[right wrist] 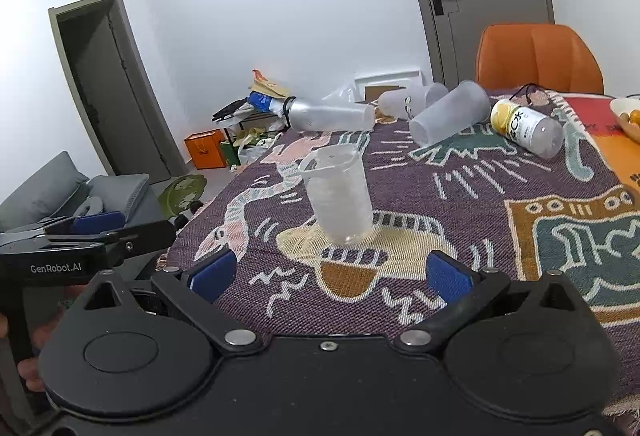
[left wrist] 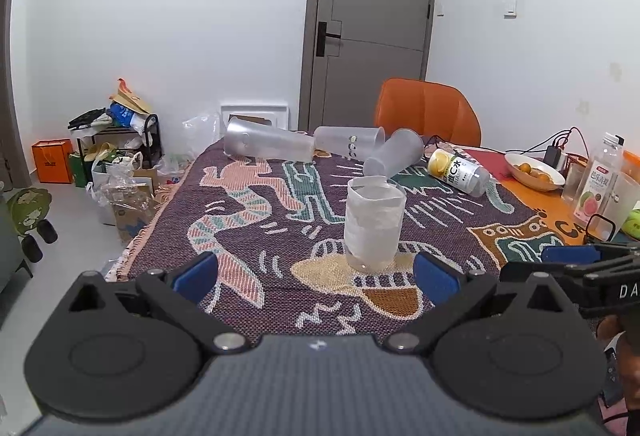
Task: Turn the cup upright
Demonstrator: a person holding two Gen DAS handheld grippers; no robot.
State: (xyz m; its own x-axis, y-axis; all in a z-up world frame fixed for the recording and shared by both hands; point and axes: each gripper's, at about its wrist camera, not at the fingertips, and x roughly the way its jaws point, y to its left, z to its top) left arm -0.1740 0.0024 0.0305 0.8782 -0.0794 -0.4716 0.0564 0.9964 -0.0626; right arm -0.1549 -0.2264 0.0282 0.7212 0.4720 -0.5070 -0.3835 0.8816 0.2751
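Observation:
A clear plastic cup [left wrist: 374,224] stands upright on the patterned cloth, mouth up; it also shows in the right wrist view [right wrist: 340,193]. My left gripper [left wrist: 316,276] is open and empty, just short of the cup, not touching it. My right gripper [right wrist: 330,276] is open and empty, also just short of the cup. Three more frosted cups lie on their sides at the far end: one at the left [left wrist: 268,144], one in the middle [left wrist: 350,141] and one at the right [left wrist: 394,155].
A yellow-labelled bottle [left wrist: 458,171] lies on its side right of the cups. A bowl of oranges [left wrist: 534,169], a guava juice bottle [left wrist: 598,183] and cables sit at the right. An orange chair [left wrist: 428,111] stands behind the table. Clutter lies on the floor at left.

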